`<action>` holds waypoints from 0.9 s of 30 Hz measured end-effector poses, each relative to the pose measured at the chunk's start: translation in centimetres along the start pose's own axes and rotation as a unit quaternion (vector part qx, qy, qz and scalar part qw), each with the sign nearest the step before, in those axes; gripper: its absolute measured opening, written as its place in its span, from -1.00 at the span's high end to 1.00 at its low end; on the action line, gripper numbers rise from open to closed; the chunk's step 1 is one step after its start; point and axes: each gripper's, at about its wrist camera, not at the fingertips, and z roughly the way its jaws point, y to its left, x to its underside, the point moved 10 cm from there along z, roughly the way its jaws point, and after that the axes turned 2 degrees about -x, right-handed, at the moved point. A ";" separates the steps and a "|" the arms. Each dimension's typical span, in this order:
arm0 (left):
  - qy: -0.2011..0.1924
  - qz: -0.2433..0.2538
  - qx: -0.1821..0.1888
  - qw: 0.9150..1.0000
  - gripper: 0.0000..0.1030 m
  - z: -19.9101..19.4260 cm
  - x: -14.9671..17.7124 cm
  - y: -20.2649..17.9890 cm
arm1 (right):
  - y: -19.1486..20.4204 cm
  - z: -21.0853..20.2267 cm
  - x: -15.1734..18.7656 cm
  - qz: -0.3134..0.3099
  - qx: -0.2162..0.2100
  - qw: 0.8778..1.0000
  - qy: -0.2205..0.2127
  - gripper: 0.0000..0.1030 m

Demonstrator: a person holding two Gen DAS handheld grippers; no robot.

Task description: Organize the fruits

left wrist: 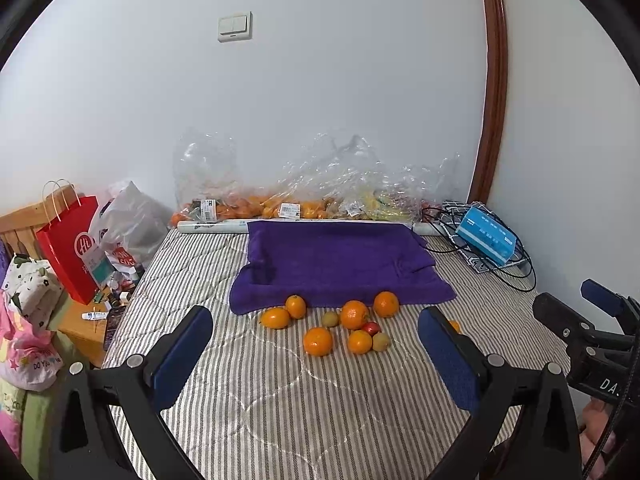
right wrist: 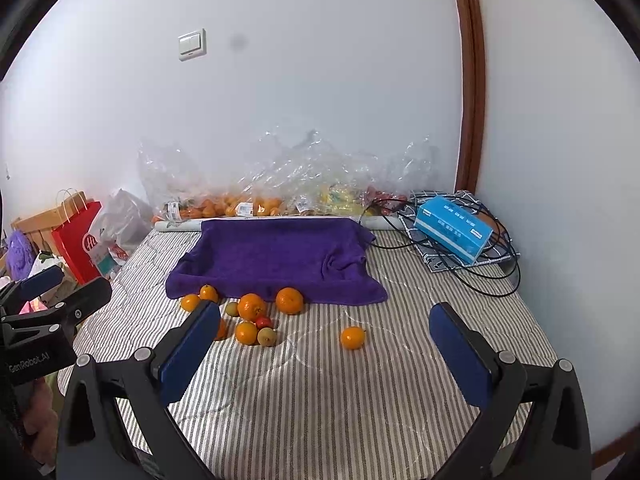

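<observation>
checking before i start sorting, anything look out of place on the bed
One orange sits alone on the striped bedcover, apart from the fruit cluster at the purple towel's front edge. The towel's right corner is rumpled.

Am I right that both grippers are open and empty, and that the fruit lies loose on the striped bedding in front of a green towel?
Nearly: the towel is purple, not green, as the right wrist view shows. Both grippers, left and right, are open and empty.
</observation>
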 end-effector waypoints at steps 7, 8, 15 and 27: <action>-0.002 -0.001 0.000 1.000 -1.00 0.1 -0.1 -0.1 | -0.1 0.0 -0.1 0.001 0.000 1.000 0.000 -0.99; -0.003 0.000 0.000 1.000 -1.00 0.1 -0.2 -0.2 | -0.1 -0.1 0.0 0.001 -0.001 1.000 0.000 -0.99; -0.004 -0.002 -0.004 1.000 -1.00 0.1 0.0 0.1 | 0.0 0.0 0.0 0.001 -0.003 1.000 0.001 -0.99; -0.004 -0.002 -0.003 1.000 -1.00 0.1 0.0 0.4 | 0.6 -0.2 0.3 -0.004 -0.002 1.000 -0.001 -0.99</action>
